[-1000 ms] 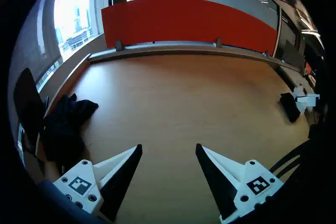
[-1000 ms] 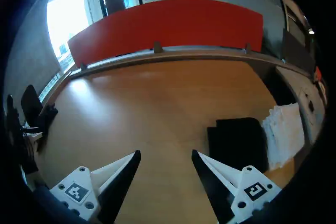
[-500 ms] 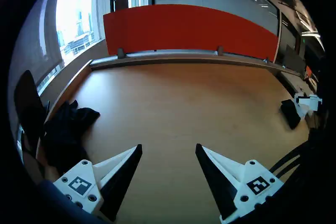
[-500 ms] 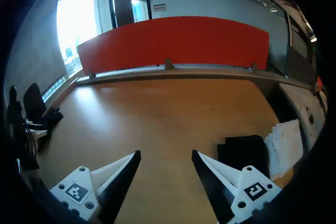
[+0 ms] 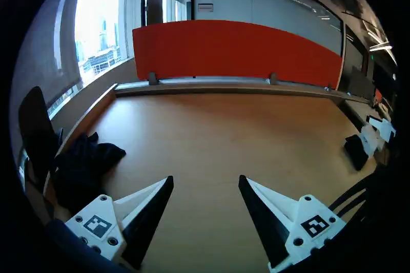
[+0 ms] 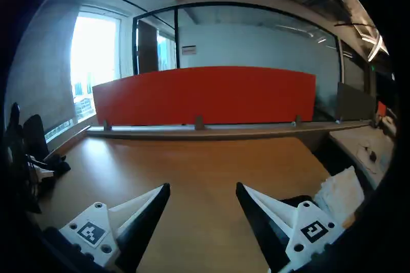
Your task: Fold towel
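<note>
A dark crumpled towel [image 5: 84,163] lies at the left edge of the wooden table [image 5: 225,129], left of my left gripper [image 5: 205,182], which is open and holds nothing. In the right gripper view, a black folded towel [image 6: 296,201] lies on the table [image 6: 205,170] at the right, partly hidden behind one finger of my right gripper [image 6: 202,187]. That gripper is also open, with nothing in it. A stack of white cloth [image 6: 341,193] sits beside the black one. The same black towel [image 5: 355,151] and white stack [image 5: 376,130] appear far right in the left gripper view.
A red partition [image 5: 236,50] runs along the table's far edge. A dark chair back [image 5: 36,129] stands beyond the left edge, under bright windows [image 5: 100,22]. In the right gripper view, dark shapes [image 6: 31,170] sit at the table's left end.
Both views have tilted upward, the right one more, so less table and more wall and ceiling show. The black folded towel has slid low behind the right gripper's finger. Both grippers stay open.
</note>
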A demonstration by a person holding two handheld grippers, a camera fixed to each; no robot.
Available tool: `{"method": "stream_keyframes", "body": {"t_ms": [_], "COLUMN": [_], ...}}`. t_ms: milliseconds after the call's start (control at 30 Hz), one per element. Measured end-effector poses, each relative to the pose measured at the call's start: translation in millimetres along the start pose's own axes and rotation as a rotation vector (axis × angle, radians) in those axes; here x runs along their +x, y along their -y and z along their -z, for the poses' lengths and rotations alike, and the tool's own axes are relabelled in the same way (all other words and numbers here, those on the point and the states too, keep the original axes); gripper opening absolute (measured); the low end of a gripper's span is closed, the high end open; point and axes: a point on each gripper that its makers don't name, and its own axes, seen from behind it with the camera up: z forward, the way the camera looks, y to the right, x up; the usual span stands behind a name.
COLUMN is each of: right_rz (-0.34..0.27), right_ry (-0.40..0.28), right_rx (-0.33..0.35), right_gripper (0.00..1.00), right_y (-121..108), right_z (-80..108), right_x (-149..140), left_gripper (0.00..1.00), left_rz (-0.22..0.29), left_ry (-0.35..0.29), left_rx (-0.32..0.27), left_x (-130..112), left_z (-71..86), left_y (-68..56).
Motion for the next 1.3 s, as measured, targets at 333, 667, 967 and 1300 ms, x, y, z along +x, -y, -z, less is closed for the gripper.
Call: {"method": "stream_keyframes", "body": {"t_ms": [333, 667, 967, 1300], "right_rz": [0.004, 0.034, 0.06, 0.086], "right_ry": [-0.11, -0.184, -0.183, -0.194], "right_rx": [-0.035, -0.052, -0.073, -0.065], "right_gripper": [1.0, 0.99, 1.0, 1.0], "right_y": [2.7, 11.7, 15.4, 33.2], "right_z": [1.9, 10.7, 13.2, 12.9], "right_x": [28.0, 50.0, 55.7, 58.5], "left_gripper": [0.94, 0.94, 0.94, 0.94], "left_rz": [0.022, 0.038, 0.026, 0.022], "left_ry": [-0.162, -0.339, -0.36, -0.392], "left_rx": [0.021, 0.053, 0.03, 0.012], "left_x": [40.9, 76.6, 70.4, 57.0], "left_z": [1.8, 12.9, 9.1, 1.5], "left_y": [5.9, 20.0, 20.5, 21.3]}}
